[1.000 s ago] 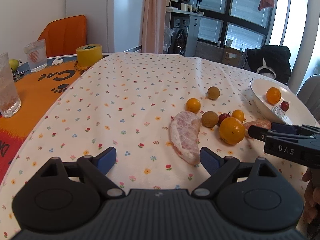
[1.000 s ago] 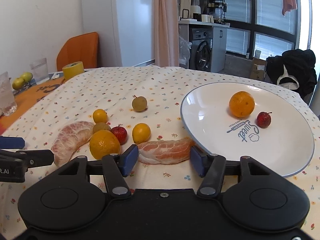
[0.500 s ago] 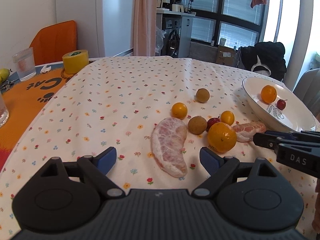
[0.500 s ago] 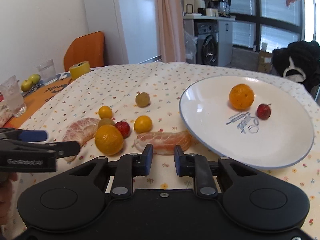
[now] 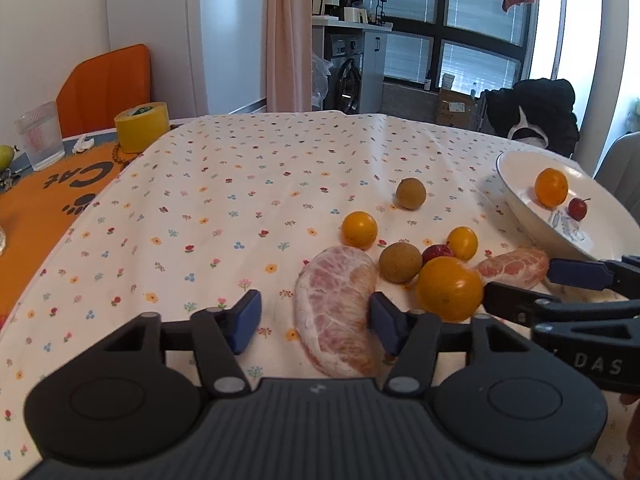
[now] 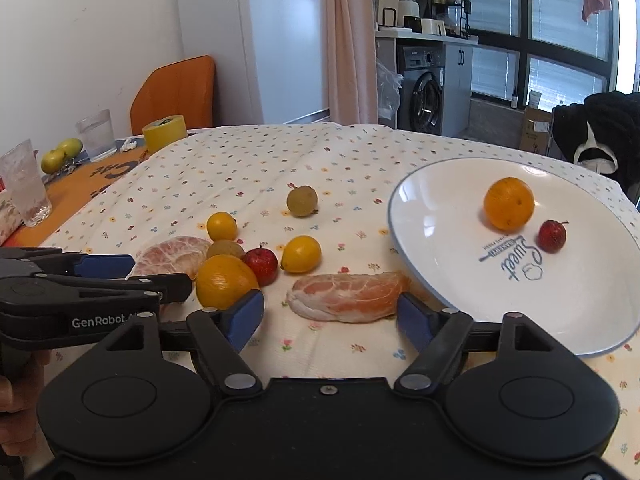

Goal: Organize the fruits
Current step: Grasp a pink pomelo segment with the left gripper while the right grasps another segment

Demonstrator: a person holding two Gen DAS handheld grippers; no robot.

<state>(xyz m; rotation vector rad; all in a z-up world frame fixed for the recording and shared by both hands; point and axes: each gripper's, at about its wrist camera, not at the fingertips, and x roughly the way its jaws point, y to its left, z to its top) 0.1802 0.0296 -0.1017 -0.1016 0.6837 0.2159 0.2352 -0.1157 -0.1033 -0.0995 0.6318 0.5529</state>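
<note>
Loose fruit lies on the flowered cloth. A big peeled pomelo segment [image 5: 336,312] lies just ahead of my open left gripper [image 5: 314,322], beside its right finger. A smaller pomelo segment [image 6: 346,297] rests between the open fingers of my right gripper [image 6: 330,316], against the white plate [image 6: 440,272]. A large orange [image 6: 225,282], a small red apple [image 6: 262,266], a brown fruit [image 6: 226,249], two small yellow citrus [image 6: 301,254] and a lone brown fruit [image 6: 302,201] sit around them. On the plate are an orange [image 6: 509,203] and a red fruit [image 6: 552,235].
At the table's left end an orange mat [image 5: 36,208] carries a yellow tape roll [image 5: 142,126], drinking glasses [image 6: 96,134] and green pears [image 6: 62,154]. An orange chair [image 5: 104,88] stands behind. A hand [image 6: 16,396] holds the left gripper.
My right gripper shut half a second ago and now stands open again around the smaller pomelo segment. My left gripper has moved forward and right, closer to the big segment.
</note>
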